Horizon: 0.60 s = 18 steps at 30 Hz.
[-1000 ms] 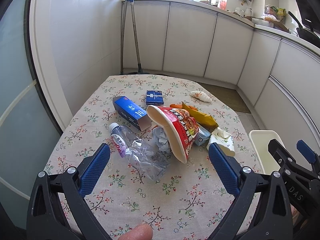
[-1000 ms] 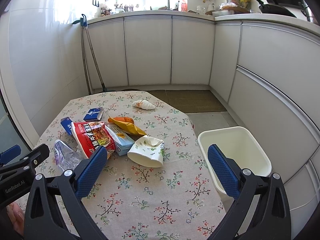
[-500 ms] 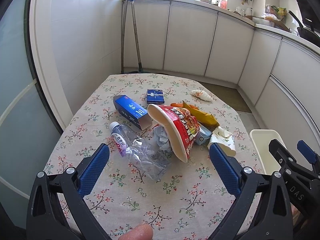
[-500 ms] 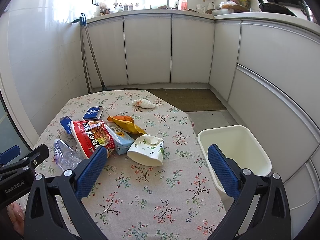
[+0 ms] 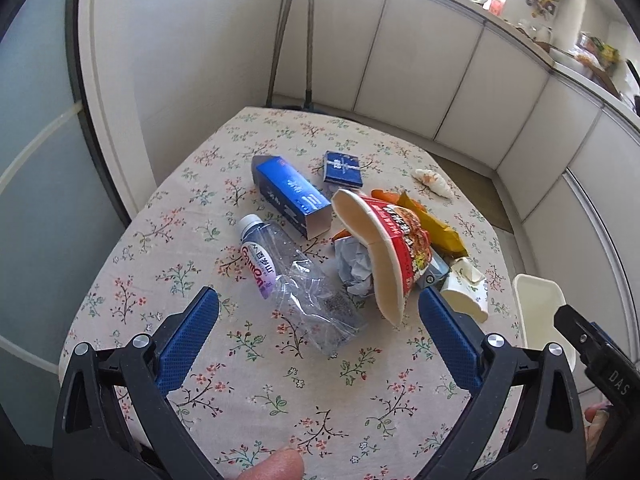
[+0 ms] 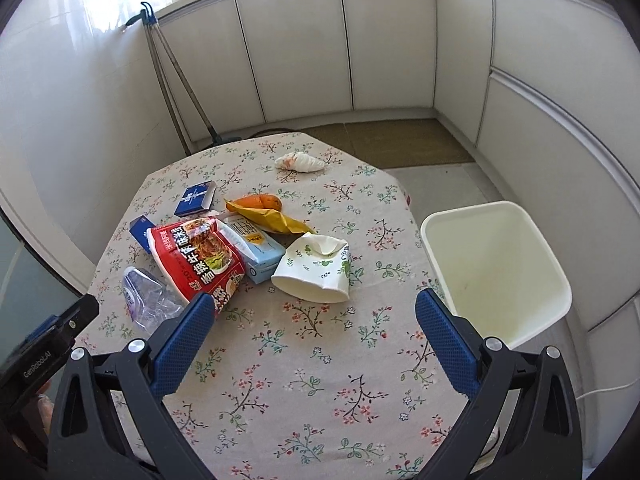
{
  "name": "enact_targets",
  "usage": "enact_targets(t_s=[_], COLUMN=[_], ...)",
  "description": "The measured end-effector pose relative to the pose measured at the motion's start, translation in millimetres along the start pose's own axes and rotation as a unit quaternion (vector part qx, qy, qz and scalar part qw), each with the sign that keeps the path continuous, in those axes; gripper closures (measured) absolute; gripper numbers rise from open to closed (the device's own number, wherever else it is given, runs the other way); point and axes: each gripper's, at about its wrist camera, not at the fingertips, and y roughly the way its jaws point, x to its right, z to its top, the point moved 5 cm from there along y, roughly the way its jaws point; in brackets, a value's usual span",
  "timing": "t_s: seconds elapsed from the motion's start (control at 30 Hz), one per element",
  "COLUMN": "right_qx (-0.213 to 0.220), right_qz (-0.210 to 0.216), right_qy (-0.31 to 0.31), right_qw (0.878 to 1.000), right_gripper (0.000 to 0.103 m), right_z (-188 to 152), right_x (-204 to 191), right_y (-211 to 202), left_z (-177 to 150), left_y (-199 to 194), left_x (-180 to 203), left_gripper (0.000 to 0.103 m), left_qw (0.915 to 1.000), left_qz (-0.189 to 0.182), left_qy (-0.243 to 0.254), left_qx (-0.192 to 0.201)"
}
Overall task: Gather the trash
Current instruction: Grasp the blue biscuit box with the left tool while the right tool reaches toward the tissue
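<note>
Trash lies in a loose heap near the middle of the table [image 6: 320, 392], which wears a floral cloth. At the heap's centre a red instant-noodle bowl [image 5: 394, 246] lies tipped on its side, its open mouth facing the left gripper's camera, with a crumpled grey wad of paper [image 5: 354, 264] tucked against its rim. Just beside it on the near left lies a crushed clear plastic bottle [image 5: 298, 280] with a white cap, and beyond that a long blue carton [image 5: 290, 196] with one end open. A small dark blue box [image 5: 342, 167] sits a little further back. On the bowl's other side are a light blue carton [image 6: 258, 254], a yellow wrapper [image 6: 272, 216] with an orange carrot [image 6: 258, 201] touching it, and a crumpled white paper cup [image 6: 316, 270] with green print, lying on its side. A balled white tissue [image 6: 300, 161] with reddish stains rests apart, near the table's far edge.

A white bin [image 6: 496, 272] stands on the floor just beside the table's right edge, and looks empty.

The left gripper [image 5: 316, 338] hangs above the table's near side with jaws spread wide, nothing between them, the bottle just ahead. The right gripper [image 6: 314, 340] is likewise wide apart and empty, near the paper cup. White cabinets [image 6: 296, 48] curve around the room behind.
</note>
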Motion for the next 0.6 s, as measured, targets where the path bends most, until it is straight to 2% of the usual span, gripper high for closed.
enact_targets(t_s=[0.07,0.17,0.3,0.4,0.5,0.6], right_qx=[-0.026,-0.058,-0.058,-0.08,-0.109,-0.108], right_qz=[0.021,0.045,0.061,0.074,0.087,0.085], right_qy=[0.018,0.033,0.073,0.107,0.133,0.138], right_qw=[0.999,0.997,0.994,0.988,0.981,0.981], right_gripper=[0.005,0.006,0.006,0.005,0.006,0.005], right_z=[12.1,32.8,49.0,46.8,45.6,51.5], right_x=[0.0,-1.6,7.3,19.5,29.0,35.9], right_y=[7.5,22.3,43.0,66.7,88.0,94.6], left_z=[12.0,38.9,90.7,127.8,147.1,157.1], left_y=[11.0,24.3,50.4,86.2,120.7,160.1], left_x=[-8.8,-13.7,3.0,21.7,35.6,44.7], left_gripper=[0.007,0.007,0.007,0.007,0.007,0.007], left_qw=[0.9994,0.9987,0.9988,0.9956,0.9916,0.9868], left_qz=[0.004,0.006,0.013,-0.003,-0.01,0.015], left_qy=[-0.025,-0.039,-0.008,0.008,0.026,0.044], left_qx=[-0.022,-0.033,-0.048,-0.094,-0.126,-0.155])
